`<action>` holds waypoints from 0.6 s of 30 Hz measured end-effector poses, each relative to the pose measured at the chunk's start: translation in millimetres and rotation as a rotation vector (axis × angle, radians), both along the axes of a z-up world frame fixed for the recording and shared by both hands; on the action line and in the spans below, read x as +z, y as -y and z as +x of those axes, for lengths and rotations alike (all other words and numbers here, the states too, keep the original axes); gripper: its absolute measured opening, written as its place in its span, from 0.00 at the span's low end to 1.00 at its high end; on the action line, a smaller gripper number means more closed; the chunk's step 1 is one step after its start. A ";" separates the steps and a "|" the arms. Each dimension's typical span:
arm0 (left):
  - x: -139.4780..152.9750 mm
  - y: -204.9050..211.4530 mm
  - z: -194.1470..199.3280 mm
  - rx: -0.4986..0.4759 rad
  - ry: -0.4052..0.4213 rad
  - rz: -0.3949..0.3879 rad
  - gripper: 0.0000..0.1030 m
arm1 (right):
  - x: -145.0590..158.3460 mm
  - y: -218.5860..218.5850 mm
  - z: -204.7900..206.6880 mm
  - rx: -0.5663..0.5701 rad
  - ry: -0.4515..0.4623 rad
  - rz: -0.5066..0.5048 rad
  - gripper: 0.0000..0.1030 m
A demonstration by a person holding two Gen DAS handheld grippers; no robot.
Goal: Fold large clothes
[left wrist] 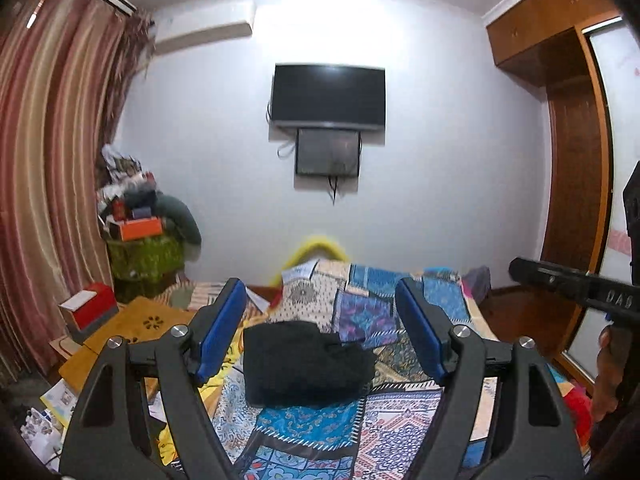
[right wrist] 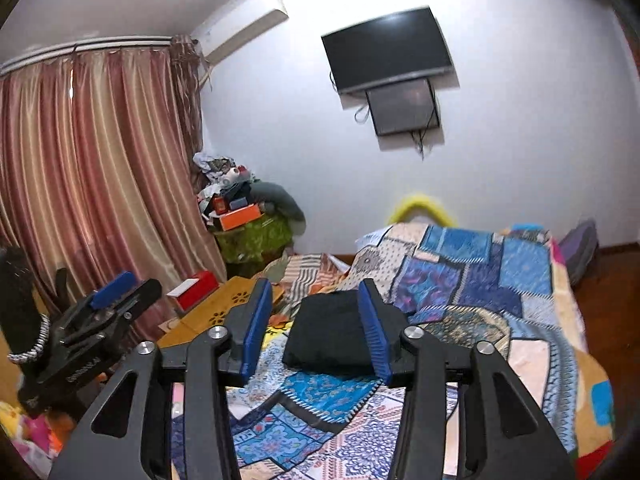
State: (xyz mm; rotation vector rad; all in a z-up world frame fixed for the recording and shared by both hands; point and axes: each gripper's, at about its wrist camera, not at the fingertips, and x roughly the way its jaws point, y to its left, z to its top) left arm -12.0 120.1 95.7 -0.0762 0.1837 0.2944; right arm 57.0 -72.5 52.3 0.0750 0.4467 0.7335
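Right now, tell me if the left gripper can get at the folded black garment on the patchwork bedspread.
Probably yes. The left gripper is open and empty, and the folded black garment lies flat ahead of it on the patchwork bedspread, with nothing on it or between them. The right gripper is also clear.

Left gripper (left wrist: 320,312) jaws wide, empty, right gripper (right wrist: 316,316) jaws parted, empty

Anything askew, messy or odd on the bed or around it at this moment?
The folded black garment lies as a compact bundle on the patchwork bedspread, nothing spilled. The bedspread is rumpled toward the far end. The pile of boxes and clothes in the corner by the curtain looks precariously heaped. Both claws, left and right, are open and empty.
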 end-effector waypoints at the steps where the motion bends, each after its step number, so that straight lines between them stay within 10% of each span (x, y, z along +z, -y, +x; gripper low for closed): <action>1: 0.6 3.2 -5.8 0.009 0.008 0.001 0.85 | 0.5 -0.4 -5.9 -0.013 0.022 -0.006 0.55; 7: -4.6 14.2 -20.7 0.068 0.032 0.019 0.99 | -0.1 -1.3 -23.4 -0.134 0.125 -0.024 0.98; 18: -16.3 22.2 -26.3 0.084 0.019 0.005 0.99 | 0.6 -3.7 -23.7 -0.137 0.133 -0.052 1.00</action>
